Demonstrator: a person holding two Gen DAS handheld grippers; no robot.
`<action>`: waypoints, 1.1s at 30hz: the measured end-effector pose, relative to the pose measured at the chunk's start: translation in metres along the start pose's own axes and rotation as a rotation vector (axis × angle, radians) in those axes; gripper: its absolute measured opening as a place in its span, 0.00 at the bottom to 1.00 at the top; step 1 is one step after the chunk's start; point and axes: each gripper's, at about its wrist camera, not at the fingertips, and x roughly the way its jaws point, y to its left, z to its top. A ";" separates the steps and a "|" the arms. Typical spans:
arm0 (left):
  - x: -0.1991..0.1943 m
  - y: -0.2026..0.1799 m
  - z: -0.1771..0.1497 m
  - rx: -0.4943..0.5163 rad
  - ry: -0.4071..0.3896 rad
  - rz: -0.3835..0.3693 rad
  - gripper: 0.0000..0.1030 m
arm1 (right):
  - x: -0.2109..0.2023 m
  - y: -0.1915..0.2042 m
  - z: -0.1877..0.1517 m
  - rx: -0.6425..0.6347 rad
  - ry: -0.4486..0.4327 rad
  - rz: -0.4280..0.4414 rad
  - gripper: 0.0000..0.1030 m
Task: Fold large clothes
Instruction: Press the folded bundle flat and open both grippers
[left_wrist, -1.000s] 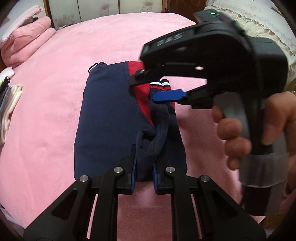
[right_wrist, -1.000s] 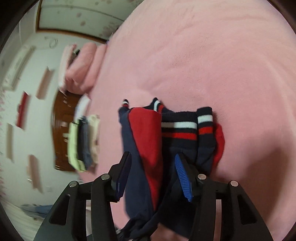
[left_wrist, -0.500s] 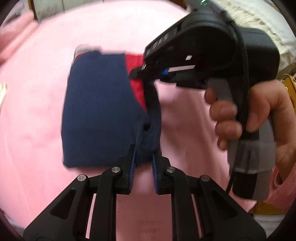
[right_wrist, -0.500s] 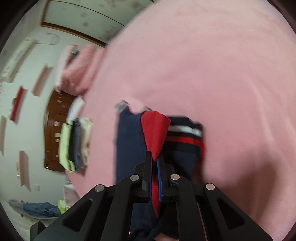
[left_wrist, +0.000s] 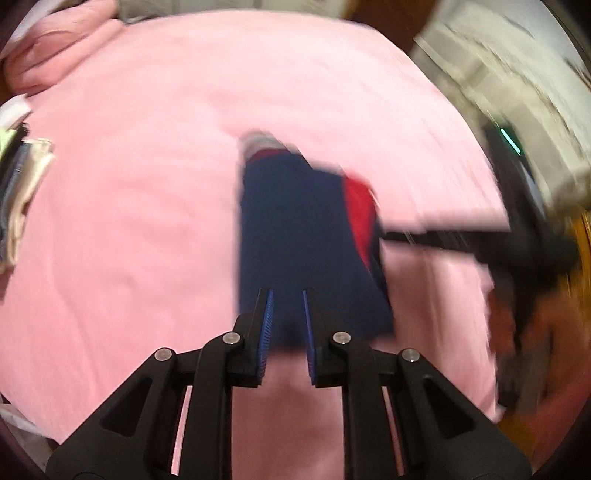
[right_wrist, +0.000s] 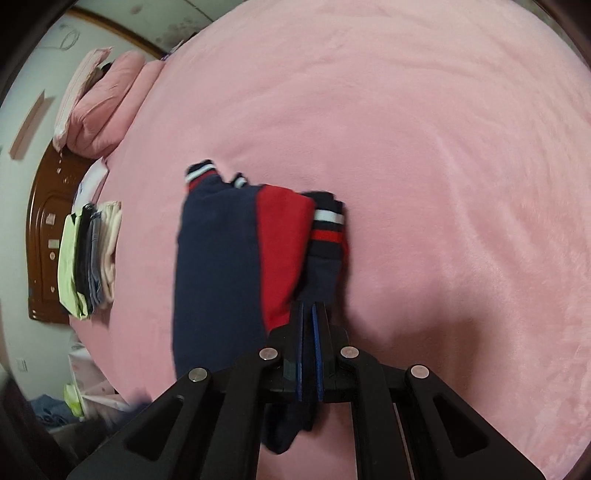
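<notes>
On the pink bed (right_wrist: 424, 129), both tools, left (left_wrist: 287, 325) and right (right_wrist: 309, 332), pinch the folded navy-red garment (right_wrist: 221, 258).

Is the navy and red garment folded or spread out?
Folded: the navy and red garment forms a compact layered rectangle on the pink bed, striped cuffs tucked along one edge.

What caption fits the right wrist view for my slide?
Right gripper shut on the navy-and-red garment, lifting its folded edge above the pink blanket.
</notes>
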 end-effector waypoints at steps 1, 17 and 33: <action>0.007 0.009 0.014 -0.023 -0.011 0.014 0.12 | -0.006 0.007 0.001 -0.013 -0.022 0.026 0.05; 0.119 0.008 0.077 -0.090 -0.086 -0.015 0.12 | 0.012 0.002 0.012 0.097 -0.102 -0.088 0.00; 0.118 0.015 0.048 -0.095 0.033 -0.035 0.12 | -0.043 -0.005 -0.041 0.072 -0.112 -0.128 0.00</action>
